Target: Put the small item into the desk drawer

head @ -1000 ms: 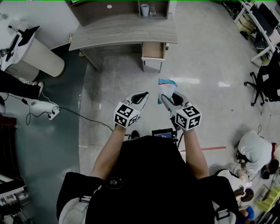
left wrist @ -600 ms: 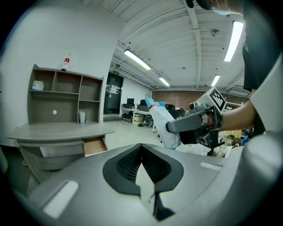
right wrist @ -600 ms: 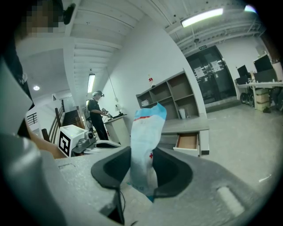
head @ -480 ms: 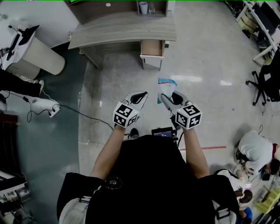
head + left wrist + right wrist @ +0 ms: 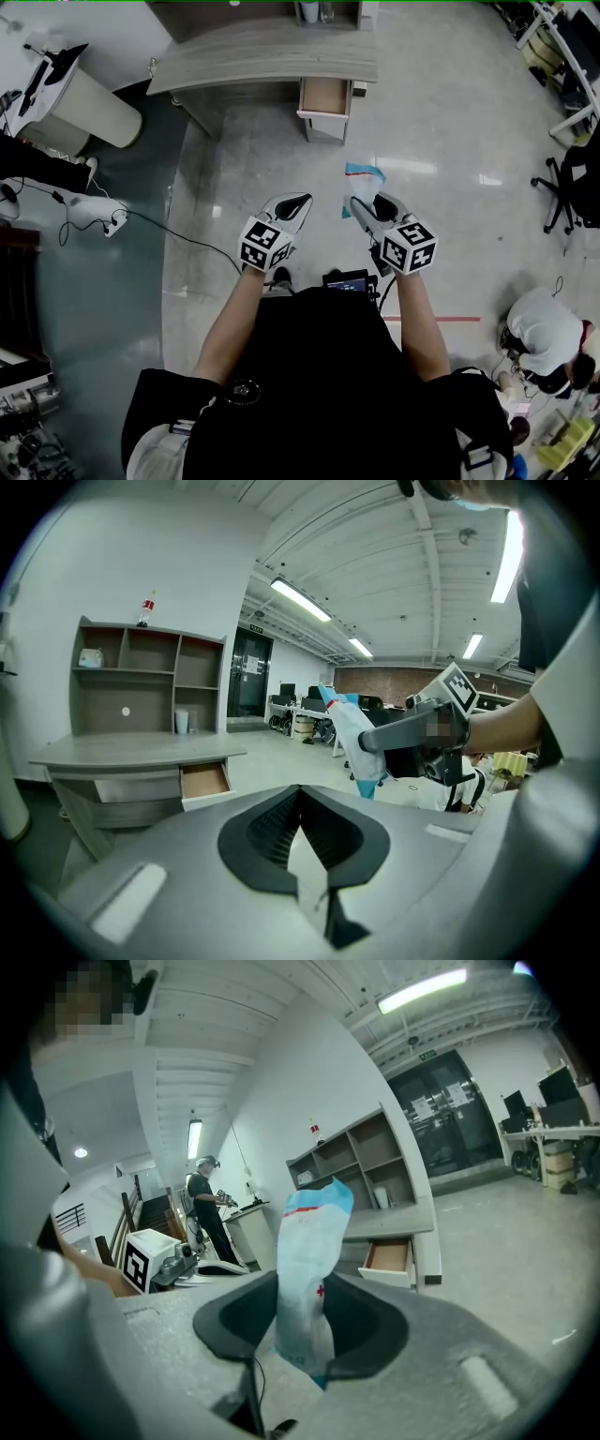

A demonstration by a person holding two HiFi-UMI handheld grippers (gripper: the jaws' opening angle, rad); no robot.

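Step in hand: carrying. The small item is on its way to the desk drawer [image 5: 325, 96], by my reckoning, and not yet put in.
Next move: close the gap to the drawer, bring the packet over its open top, then part the jaws.
Right gripper [image 5: 367, 210]: well short of the drawer; its jaws are clamped on the lower end of the packet.
Left gripper [image 5: 298, 202]: level with its mate, equally far from the drawer; jaws together as far as I can see, nothing in them.
Small item: a pale blue and white packet [image 5: 309, 1251] standing up out of the right jaws, leaning toward the drawer.
Drawer: pulled out under the grey desk [image 5: 262, 56], and looks bare inside.
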